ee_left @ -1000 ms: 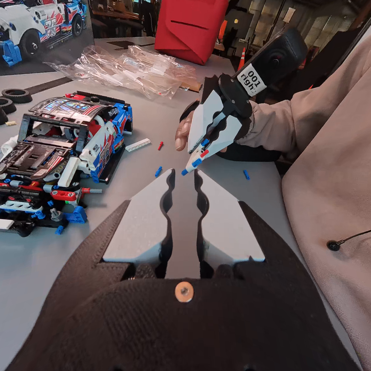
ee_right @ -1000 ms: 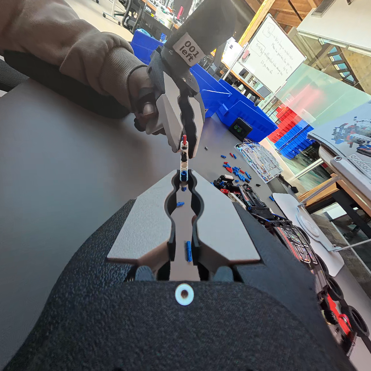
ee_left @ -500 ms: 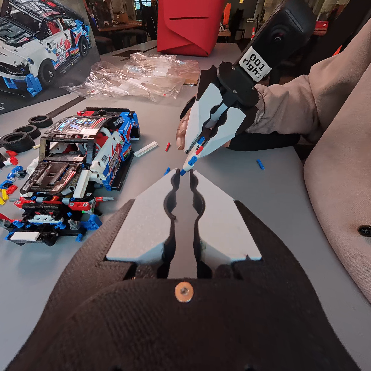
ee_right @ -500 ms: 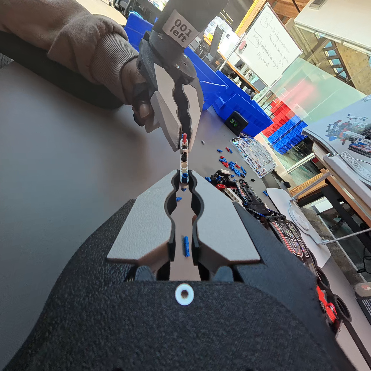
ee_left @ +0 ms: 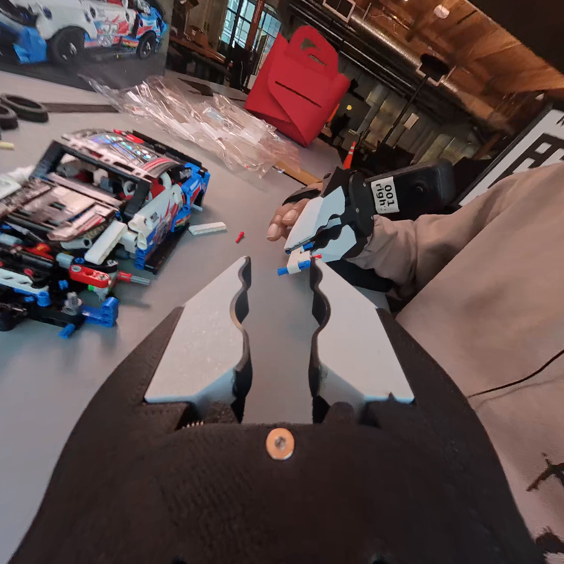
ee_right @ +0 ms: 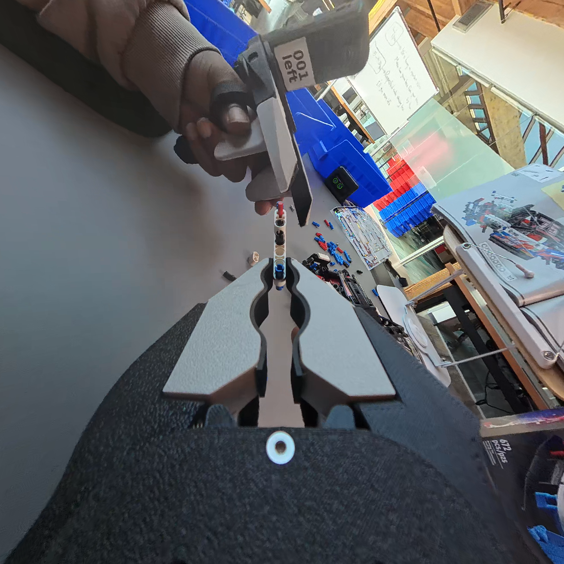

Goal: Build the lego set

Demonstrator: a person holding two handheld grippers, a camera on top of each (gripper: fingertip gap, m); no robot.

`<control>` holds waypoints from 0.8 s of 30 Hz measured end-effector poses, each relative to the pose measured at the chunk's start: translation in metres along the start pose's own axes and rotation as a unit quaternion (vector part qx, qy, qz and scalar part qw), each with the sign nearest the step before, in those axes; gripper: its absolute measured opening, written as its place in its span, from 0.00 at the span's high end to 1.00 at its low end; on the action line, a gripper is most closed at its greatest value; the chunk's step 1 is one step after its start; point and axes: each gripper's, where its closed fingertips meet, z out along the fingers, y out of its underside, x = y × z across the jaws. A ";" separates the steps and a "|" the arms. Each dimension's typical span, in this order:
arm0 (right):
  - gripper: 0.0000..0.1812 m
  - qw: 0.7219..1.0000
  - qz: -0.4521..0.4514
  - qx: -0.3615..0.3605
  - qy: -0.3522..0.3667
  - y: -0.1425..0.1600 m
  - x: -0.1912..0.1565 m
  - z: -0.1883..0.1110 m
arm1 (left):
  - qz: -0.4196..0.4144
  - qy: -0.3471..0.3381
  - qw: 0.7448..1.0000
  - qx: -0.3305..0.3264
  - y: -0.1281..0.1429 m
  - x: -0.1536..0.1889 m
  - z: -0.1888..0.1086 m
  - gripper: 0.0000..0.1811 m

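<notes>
- Left wrist view: left gripper (ee_left: pixel 280 268) jaws wide, empty. Right gripper (ee_left: pixel 300 253) just beyond its right fingertip, clamped on a white beam (ee_left: pixel 295 263) carrying blue and red pins. Part-built car (ee_left: pixel 100 213) sits toward the table's (ee_left: pixel 213 305) left edge; loose white beam and red pin lie beside it.
- Right wrist view: right gripper (ee_right: pixel 280 268) jaws narrow, pinching the beam (ee_right: pixel 280 241) at its near end; far end points up at the left gripper (ee_right: pixel 285 195).
- Step, as judged: sub-assembly prepared in the air. Next move likely calls for the left jaws to close on the beam's free end or add a pin, aligned to a hole.
</notes>
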 end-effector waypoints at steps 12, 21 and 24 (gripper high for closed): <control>0.97 0.995 -0.101 -0.014 0.010 -0.005 -0.010 0.005 | -0.043 0.045 0.997 -0.044 0.016 0.013 0.008 0.86; 0.97 0.992 -0.125 -0.022 0.023 -0.005 -0.008 0.004 | -0.030 0.048 0.996 -0.069 0.026 0.015 0.011 0.87; 0.97 0.991 -0.127 -0.024 0.028 -0.005 -0.006 0.004 | -0.025 0.046 0.996 -0.067 0.024 0.015 0.011 0.87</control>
